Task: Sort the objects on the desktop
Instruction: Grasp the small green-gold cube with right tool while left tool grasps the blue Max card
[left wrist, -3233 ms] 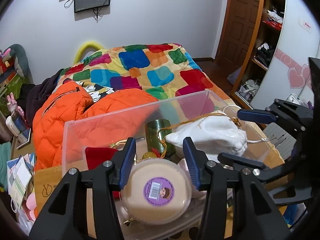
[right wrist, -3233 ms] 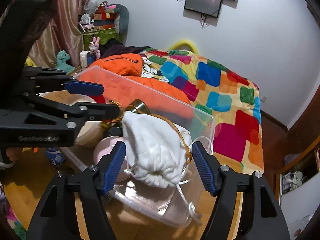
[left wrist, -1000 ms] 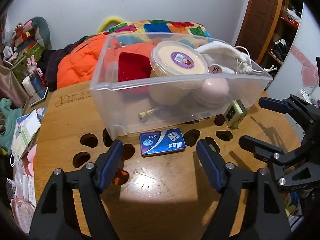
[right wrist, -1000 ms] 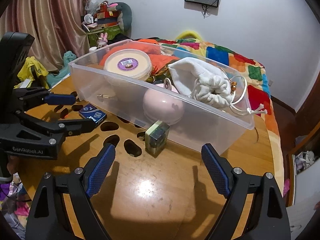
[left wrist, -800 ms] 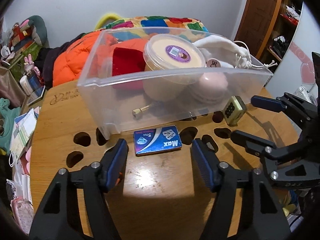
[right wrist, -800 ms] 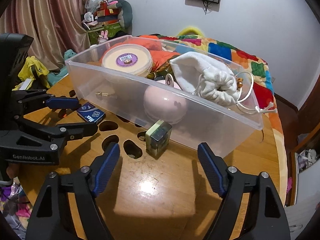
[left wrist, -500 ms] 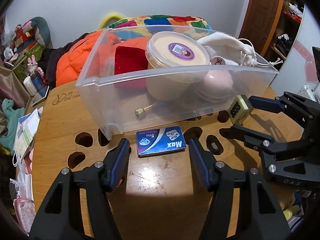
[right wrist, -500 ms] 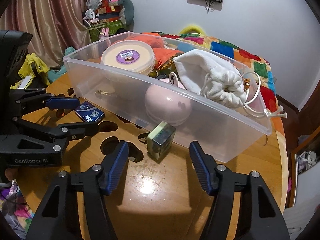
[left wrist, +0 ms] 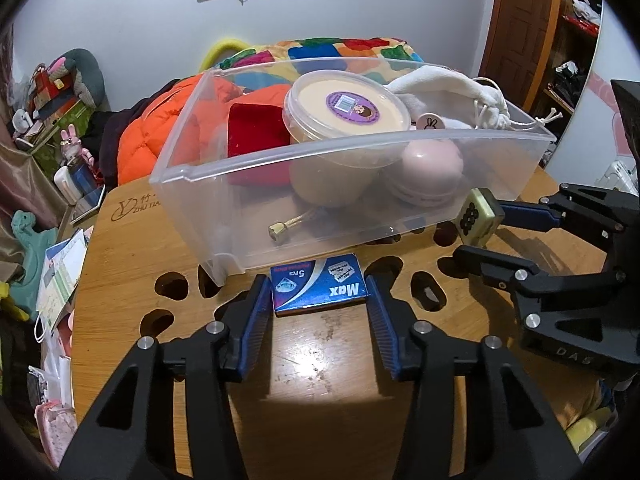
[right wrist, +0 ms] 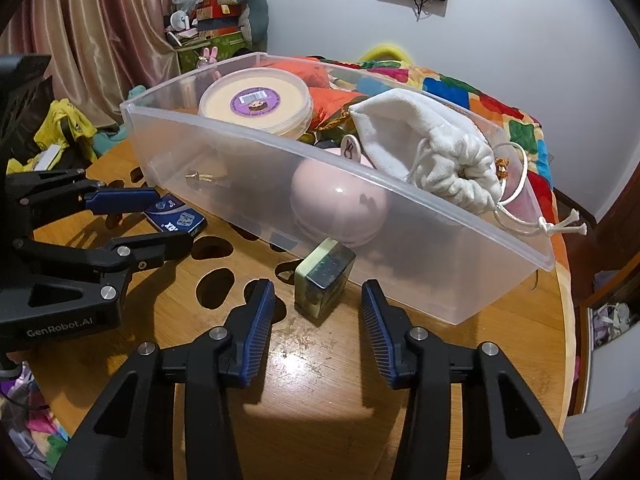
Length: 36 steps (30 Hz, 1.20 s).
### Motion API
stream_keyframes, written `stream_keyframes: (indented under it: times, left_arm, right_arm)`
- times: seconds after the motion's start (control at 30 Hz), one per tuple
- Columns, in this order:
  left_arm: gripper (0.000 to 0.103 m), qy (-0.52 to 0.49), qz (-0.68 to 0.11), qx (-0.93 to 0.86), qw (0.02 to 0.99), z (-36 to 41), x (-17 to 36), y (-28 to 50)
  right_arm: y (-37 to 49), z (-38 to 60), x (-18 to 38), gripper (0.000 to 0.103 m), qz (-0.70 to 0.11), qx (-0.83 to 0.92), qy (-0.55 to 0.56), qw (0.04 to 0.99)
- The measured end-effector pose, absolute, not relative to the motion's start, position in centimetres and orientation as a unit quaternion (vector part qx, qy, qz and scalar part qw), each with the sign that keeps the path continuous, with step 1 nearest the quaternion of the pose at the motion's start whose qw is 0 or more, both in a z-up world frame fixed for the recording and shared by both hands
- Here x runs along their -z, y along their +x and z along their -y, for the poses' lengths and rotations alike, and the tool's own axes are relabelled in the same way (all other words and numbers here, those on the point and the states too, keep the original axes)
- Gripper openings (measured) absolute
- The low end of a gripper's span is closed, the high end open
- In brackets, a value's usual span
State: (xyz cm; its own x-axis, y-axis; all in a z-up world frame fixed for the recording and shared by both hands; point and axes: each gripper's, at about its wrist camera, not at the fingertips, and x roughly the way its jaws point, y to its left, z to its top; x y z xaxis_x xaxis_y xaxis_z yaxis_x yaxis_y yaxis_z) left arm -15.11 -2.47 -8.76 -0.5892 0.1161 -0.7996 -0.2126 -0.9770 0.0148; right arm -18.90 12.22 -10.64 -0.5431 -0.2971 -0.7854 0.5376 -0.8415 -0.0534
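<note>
A blue "Max" razor-blade box [left wrist: 318, 286] lies flat on the wooden table, just in front of the clear plastic bin [left wrist: 360, 140]. My left gripper [left wrist: 318, 280] straddles it. Its jaws are closing and the pads stand right at the box's short ends. A green mahjong tile [right wrist: 324, 280] stands on edge against the bin's front wall [right wrist: 280, 140]. My right gripper [right wrist: 318, 284] is around the tile, jaws closing, with a small gap on each side. Each gripper also shows in the other view: the left gripper [right wrist: 172, 220] and the right gripper [left wrist: 480, 232].
The bin holds a lidded tub with a purple label [left wrist: 346, 106], a white drawstring pouch [right wrist: 432, 148], a pink round case [right wrist: 338, 204] and a red box [left wrist: 256, 130]. The table [left wrist: 320, 360] has cut-out holes. A bed and clutter surround it.
Both grippers came down from over the bin's contents to the table in front of it. Over the last second both pairs of jaws narrowed, the left around the blue box, the right around the tile.
</note>
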Motion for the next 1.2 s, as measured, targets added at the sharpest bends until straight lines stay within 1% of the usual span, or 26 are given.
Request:
stream_keyframes:
  times: [0.07,0.13,0.3,0.53,1.2]
  left_arm:
    - [0.048,-0.444,-0.054,-0.890,0.092,2.5,8.8,-15.1]
    - [0.048,-0.444,-0.054,-0.890,0.093,2.5,8.8,-15.1]
    - [0.048,-0.442,-0.056,-0.891,0.093,2.6,8.9,-15.2]
    - [0.048,-0.439,-0.059,-0.892,0.094,2.5,8.9,-14.9]
    - [0.048,-0.432,-0.052,-0.895,0.100,2.5,8.3,-14.3]
  right_arm:
    - [-18.9,-12.1,10.8,0.035,-0.153,0.864,0.413,0.242]
    - [-18.7,-11.9,10.9,0.033,-0.159,0.862,0.414,0.244]
    - [-18.7,-12.0,10.9,0.030,-0.159,0.861,0.413,0.248]
    - [-17.9,-11.3,10.9,0.017,-0.177,0.861,0.402,0.257]
    - [-16.5,-11.8,9.7,0.015,-0.172,0.869,0.379,0.266]
